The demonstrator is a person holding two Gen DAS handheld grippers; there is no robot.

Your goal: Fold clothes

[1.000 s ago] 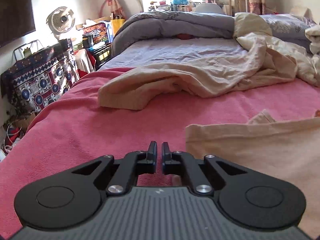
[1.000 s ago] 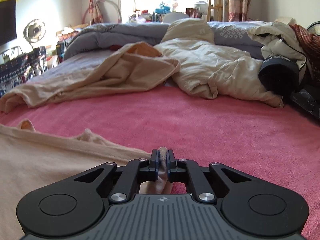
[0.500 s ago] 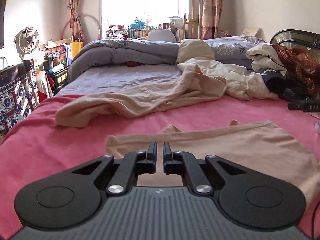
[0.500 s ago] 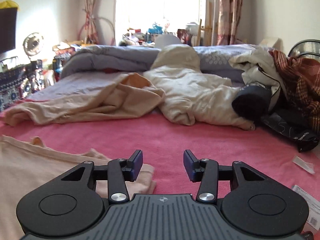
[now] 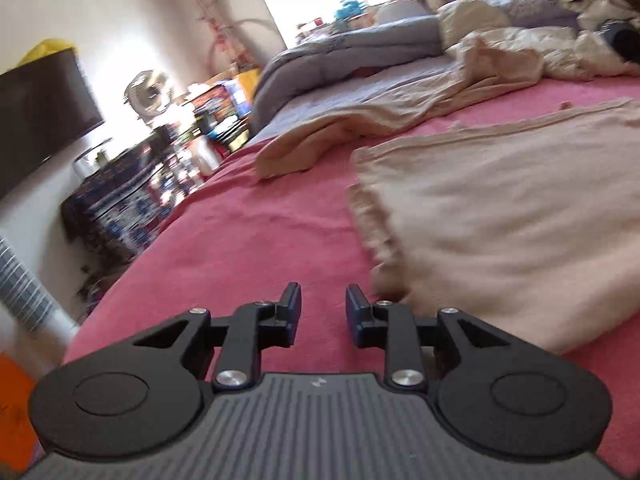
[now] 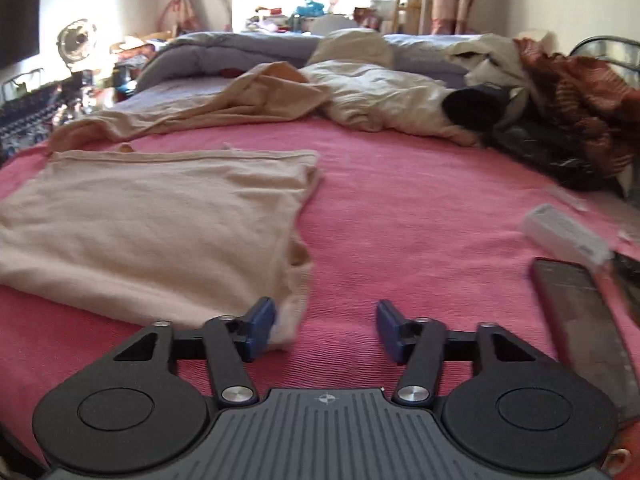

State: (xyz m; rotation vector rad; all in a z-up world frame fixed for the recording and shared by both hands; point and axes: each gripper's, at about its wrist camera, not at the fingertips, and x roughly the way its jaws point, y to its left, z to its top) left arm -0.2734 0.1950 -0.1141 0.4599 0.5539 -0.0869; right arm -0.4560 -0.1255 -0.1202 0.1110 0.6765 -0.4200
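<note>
Two hand-held grippers — left (image 5: 323, 298), right (image 6: 326, 314) — jaws just parting, empty, folded beige garment (image 6: 160, 216) flat, long axis crosswise.

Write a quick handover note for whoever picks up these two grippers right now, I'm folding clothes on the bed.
Left gripper: jaws have just been opening, nothing between them, over the pink blanket beside the garment's left edge.
Right gripper: jaws have just been opening wide, empty; the near right corner of the garment lies by its left finger.
Beige garment: lying flat on the blanket, apparently folded over once, released.
Still unfolded: a crumpled beige piece and a cream one further back.
Next, probably: fold the flat garment again or start on the pile.
Note a phone on the right.
</note>
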